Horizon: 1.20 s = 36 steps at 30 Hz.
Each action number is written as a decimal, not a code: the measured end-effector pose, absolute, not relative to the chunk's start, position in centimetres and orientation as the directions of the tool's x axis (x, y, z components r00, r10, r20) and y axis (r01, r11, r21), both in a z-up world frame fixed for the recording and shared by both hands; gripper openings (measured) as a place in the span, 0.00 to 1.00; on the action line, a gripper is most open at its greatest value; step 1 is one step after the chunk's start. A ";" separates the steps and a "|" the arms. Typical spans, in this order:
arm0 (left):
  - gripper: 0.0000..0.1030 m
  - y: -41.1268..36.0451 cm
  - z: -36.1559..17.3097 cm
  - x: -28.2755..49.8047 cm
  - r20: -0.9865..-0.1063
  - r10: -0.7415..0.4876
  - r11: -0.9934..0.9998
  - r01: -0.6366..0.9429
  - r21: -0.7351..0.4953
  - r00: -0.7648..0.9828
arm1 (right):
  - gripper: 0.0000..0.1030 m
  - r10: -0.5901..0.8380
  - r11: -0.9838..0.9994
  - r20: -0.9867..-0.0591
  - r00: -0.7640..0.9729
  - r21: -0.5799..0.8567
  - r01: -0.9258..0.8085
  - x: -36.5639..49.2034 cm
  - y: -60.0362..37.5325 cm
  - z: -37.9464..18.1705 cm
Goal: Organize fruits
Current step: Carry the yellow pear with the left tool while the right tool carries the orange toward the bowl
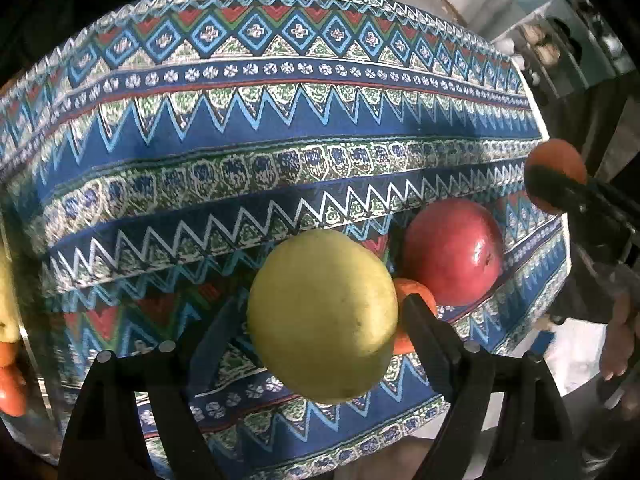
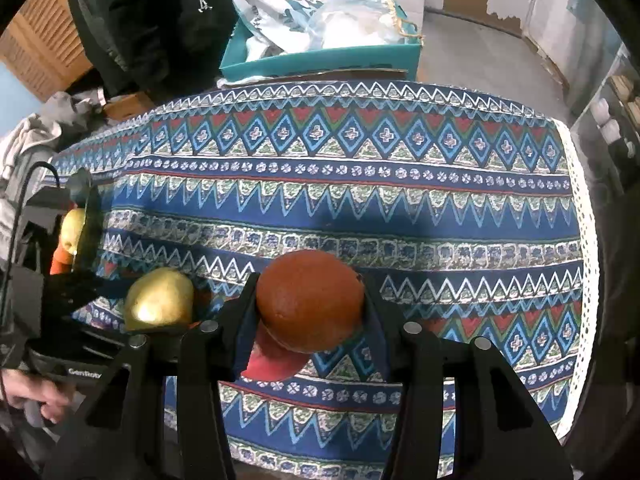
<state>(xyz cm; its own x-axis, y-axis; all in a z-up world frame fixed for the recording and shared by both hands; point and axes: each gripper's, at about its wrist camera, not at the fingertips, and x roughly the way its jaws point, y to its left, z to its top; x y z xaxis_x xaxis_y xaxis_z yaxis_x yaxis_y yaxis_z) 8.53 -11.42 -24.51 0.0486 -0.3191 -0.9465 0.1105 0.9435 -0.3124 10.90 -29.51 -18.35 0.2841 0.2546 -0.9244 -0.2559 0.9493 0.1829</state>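
In the left wrist view a large yellow fruit rests on the patterned tablecloth between the fingers of my left gripper. That gripper is open, with a thin gap on the left side. A small orange and a red apple lie just right of the yellow fruit. My right gripper is shut on an orange and holds it above the cloth, over the red apple. The same orange shows at the right edge of the left wrist view.
At the table's left end, a yellow fruit and orange ones sit behind a clear rim. A teal box with bags stands beyond the far edge. The cloth's lace edge marks the right side.
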 end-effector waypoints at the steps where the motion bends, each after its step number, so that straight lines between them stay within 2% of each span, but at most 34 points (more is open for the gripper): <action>1: 0.83 -11.2 -24.6 8.5 -0.942 -0.331 0.940 0.105 -0.325 0.050 | 0.46 0.256 0.949 -0.924 0.284 0.185 -0.256 10.8 -29.5 -18.4; 5: 0.70 -10.7 -24.8 8.8 -0.920 -0.390 0.918 0.101 -0.384 0.043 | 0.46 0.267 0.946 -0.923 0.278 0.196 -0.257 10.9 -29.4 -18.4; 9: 0.70 -10.6 -24.7 8.8 -0.922 -0.384 0.919 0.117 -0.376 0.051 | 0.46 0.274 0.944 -0.921 0.276 0.202 -0.262 10.9 -29.1 -18.6; 14: 0.70 -10.7 -23.7 8.4 -0.942 -0.320 0.939 0.166 -0.301 0.101 | 0.46 0.284 0.940 -0.916 0.284 0.208 -0.270 11.0 -28.6 -18.4; 22: 0.70 -9.8 -20.5 8.2 -0.943 -0.267 0.956 0.178 -0.233 0.200 | 0.46 0.287 0.935 -0.905 0.314 0.193 -0.297 10.9 -28.0 -17.2; 36: 0.70 -6.4 -16.3 7.8 -0.922 -0.249 0.966 0.143 -0.215 0.298 | 0.46 0.336 0.913 -0.870 0.362 0.206 -0.353 10.5 -25.6 -13.7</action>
<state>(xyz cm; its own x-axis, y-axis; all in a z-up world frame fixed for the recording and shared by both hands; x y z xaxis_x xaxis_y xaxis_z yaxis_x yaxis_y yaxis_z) 7.76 -6.39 -16.25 0.2979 -0.2490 -0.9215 0.1425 0.9662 -0.2150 10.50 -25.60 -13.66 0.3615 0.3361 -0.8697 -0.3530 0.9127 0.2060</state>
